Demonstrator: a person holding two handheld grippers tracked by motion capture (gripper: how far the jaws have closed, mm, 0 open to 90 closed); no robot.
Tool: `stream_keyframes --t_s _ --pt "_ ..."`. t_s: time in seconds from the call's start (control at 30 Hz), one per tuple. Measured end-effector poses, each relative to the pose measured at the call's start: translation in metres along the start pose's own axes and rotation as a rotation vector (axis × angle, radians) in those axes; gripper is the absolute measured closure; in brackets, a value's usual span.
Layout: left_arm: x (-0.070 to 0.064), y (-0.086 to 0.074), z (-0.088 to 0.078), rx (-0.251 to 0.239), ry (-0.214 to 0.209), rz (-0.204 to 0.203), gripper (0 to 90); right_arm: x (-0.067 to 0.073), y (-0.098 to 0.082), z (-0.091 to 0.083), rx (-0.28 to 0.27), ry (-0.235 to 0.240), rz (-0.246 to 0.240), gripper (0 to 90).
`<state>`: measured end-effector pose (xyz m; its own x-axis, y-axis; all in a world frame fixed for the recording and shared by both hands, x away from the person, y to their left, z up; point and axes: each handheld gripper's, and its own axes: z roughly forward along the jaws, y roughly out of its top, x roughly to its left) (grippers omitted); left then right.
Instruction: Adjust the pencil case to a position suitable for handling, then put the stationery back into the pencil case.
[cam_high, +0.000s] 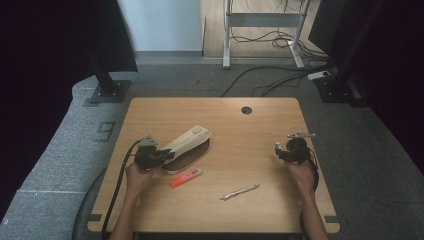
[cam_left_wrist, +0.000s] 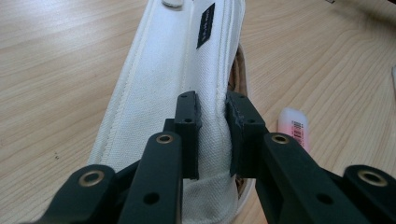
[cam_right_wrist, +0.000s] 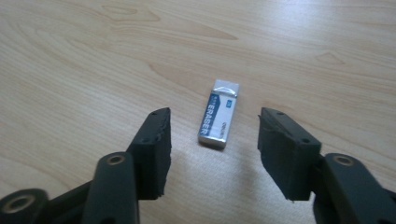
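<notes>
A cream canvas pencil case (cam_high: 189, 141) lies open at the table's left middle, its brown inside showing under the raised flap. My left gripper (cam_high: 166, 154) is shut on the near end of that flap (cam_left_wrist: 177, 70); in the left gripper view its jaws (cam_left_wrist: 212, 135) pinch a fold of the white fabric. My right gripper (cam_high: 282, 152) hovers at the right side, open. In the right gripper view a small white-and-blue eraser (cam_right_wrist: 218, 116) lies on the wood between the spread jaws of the right gripper (cam_right_wrist: 215, 125), untouched. The eraser (cam_high: 278, 146) sits just left of that gripper.
An orange highlighter (cam_high: 186, 178) lies just in front of the case, its pale cap (cam_left_wrist: 294, 127) beside my left jaws. A silver pen (cam_high: 240, 192) rests nearer the front edge. A cable hole (cam_high: 246, 110) marks the table's far side. Desk legs and cables stand on the floor beyond.
</notes>
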<state>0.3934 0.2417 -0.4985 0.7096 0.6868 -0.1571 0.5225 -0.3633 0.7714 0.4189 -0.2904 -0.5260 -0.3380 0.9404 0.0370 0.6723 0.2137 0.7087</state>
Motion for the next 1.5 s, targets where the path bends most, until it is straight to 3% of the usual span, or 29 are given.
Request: stream_keyframes --t_s 0.3,0.67,0.97,1.2,1.5 --pt "0.0 0.0 0.001 0.002 0.001 0.004 75.8 -0.001 0.003 0.011 0.024 -0.001 -0.003 50.0" --pt "-0.002 -0.001 0.001 0.004 0.007 0.013 75.6 0.003 -0.001 0.022 0.016 0.005 -0.012 71.0" --pt "-0.001 -0.001 0.001 0.002 0.004 0.009 75.4 0.002 -0.002 0.019 0.014 0.005 -0.001 71.8" --pt "0.001 -0.001 0.0 -0.004 -0.009 -0.006 75.3 0.006 0.001 0.009 -0.01 0.043 0.004 71.8" --pt "0.001 0.0 -0.002 0.001 -0.015 -0.011 75.0 0.028 0.013 -0.003 -0.047 0.118 -0.036 71.9"
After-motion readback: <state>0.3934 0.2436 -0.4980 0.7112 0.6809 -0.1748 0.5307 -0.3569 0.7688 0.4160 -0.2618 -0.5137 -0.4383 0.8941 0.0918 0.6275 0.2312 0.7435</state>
